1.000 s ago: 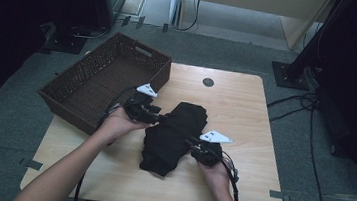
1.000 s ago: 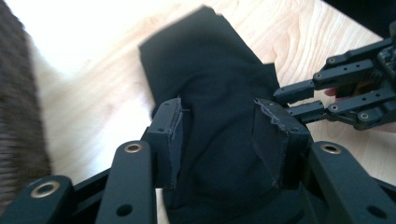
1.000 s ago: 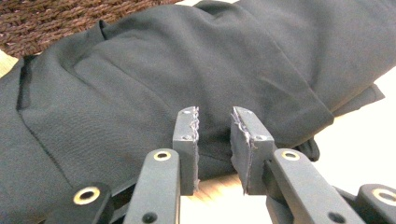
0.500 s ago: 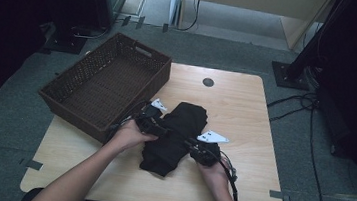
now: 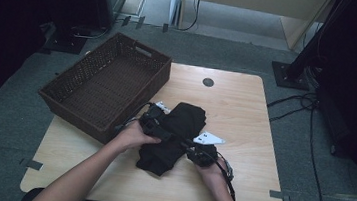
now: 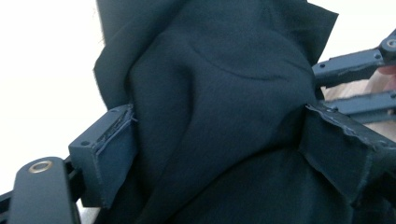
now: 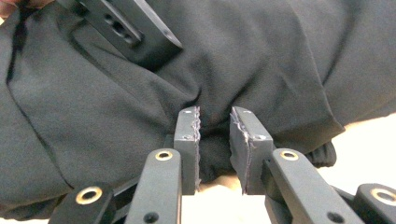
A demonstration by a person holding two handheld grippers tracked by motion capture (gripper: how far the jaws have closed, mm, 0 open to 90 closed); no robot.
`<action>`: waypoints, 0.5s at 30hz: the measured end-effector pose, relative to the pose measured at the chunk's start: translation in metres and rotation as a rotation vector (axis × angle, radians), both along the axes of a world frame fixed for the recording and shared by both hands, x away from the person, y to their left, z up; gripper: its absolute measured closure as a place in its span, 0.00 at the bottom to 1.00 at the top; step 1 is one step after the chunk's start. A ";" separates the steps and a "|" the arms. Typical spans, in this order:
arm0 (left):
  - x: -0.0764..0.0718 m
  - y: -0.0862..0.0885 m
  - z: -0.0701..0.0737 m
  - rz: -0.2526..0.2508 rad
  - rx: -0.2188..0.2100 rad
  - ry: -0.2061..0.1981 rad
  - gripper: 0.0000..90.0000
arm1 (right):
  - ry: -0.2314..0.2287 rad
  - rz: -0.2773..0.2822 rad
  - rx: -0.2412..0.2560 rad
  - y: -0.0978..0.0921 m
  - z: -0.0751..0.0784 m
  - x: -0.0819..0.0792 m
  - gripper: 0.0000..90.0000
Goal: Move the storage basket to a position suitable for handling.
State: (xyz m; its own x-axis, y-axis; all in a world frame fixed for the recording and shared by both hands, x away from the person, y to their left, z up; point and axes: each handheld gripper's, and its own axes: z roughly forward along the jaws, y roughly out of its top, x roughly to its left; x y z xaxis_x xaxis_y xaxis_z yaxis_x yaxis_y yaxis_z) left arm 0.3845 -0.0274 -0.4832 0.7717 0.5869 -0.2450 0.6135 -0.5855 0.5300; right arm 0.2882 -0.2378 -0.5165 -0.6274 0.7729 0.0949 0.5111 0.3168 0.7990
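Both grippers work a black garment (image 5: 172, 137) at table (image 5: 245, 117) centre: left gripper (image 6: 219, 140) gapes wide around a thick fold, right gripper (image 7: 215, 135) pinches the hem (jaws nearly shut). Folding looks underway; next, probably carry it toward the basket (image 5: 104, 90) at ten o'clock.

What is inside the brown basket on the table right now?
The basket looks empty, only its woven floor showing. Its near wall hides a strip of floor; the black cloth lies outside it.

The crumpled black fabric garment (image 6: 224, 116) runs past the top and bottom edges in the left gripper view, and its folds hide the light wooden counter (image 5: 246, 102) beneath it.
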 end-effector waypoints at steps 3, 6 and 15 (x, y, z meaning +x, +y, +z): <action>0.006 0.002 -0.001 0.011 -0.001 0.003 0.12 | -0.021 0.000 0.011 0.002 -0.003 0.004 0.81; 0.009 0.003 -0.001 0.016 0.000 0.010 0.12 | -0.018 -0.010 0.025 0.002 -0.003 0.006 0.80; 0.015 0.000 0.002 0.002 0.008 0.007 0.14 | 0.008 0.019 0.011 0.000 0.001 0.003 0.58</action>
